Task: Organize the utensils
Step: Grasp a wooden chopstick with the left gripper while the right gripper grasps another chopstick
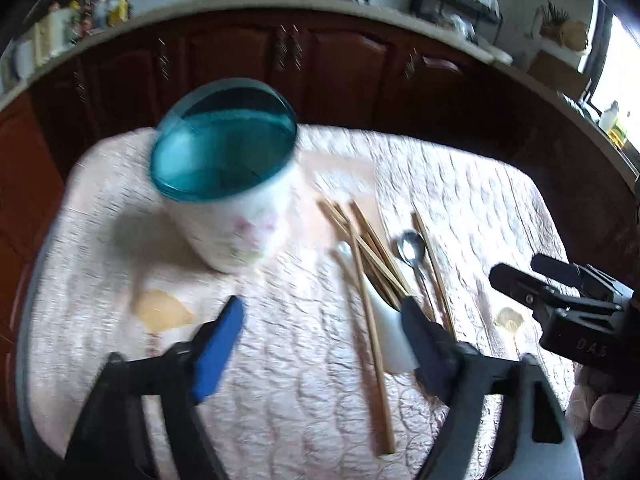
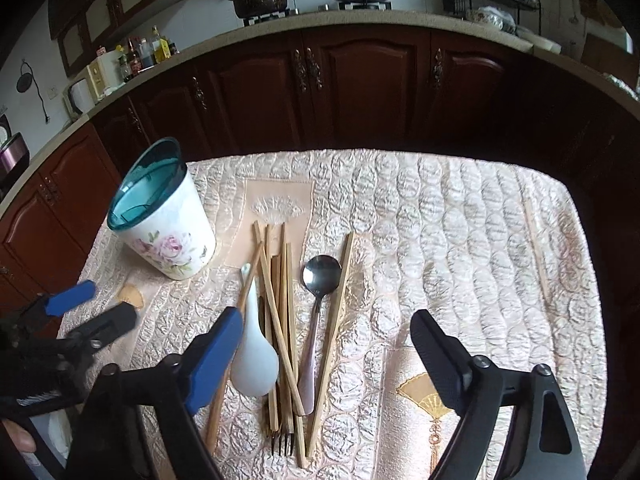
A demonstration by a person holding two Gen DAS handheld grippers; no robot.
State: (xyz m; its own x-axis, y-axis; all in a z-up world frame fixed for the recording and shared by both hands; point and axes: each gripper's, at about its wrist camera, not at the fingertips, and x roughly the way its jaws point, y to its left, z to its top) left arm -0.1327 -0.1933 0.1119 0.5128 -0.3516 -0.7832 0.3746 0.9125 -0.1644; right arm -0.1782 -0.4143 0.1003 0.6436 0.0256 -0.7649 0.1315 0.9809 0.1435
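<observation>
Both claws spread wide, gripping nothing: left claw [image 1: 320, 344] low over the quilted desk [image 1: 280, 400], right claw [image 2: 328, 348] over the pile of utensils. White ceramic spoon [image 2: 256, 364] nearest, touching a loose heap of chopsticks [image 2: 280, 320]; metal spoon [image 2: 320, 280] just beside them, dark fork [image 2: 280, 442] poking out underneath. Flowered cup [image 2: 168, 236] with teal rim upright, near the heap on the left, nothing visible inside.
</observation>
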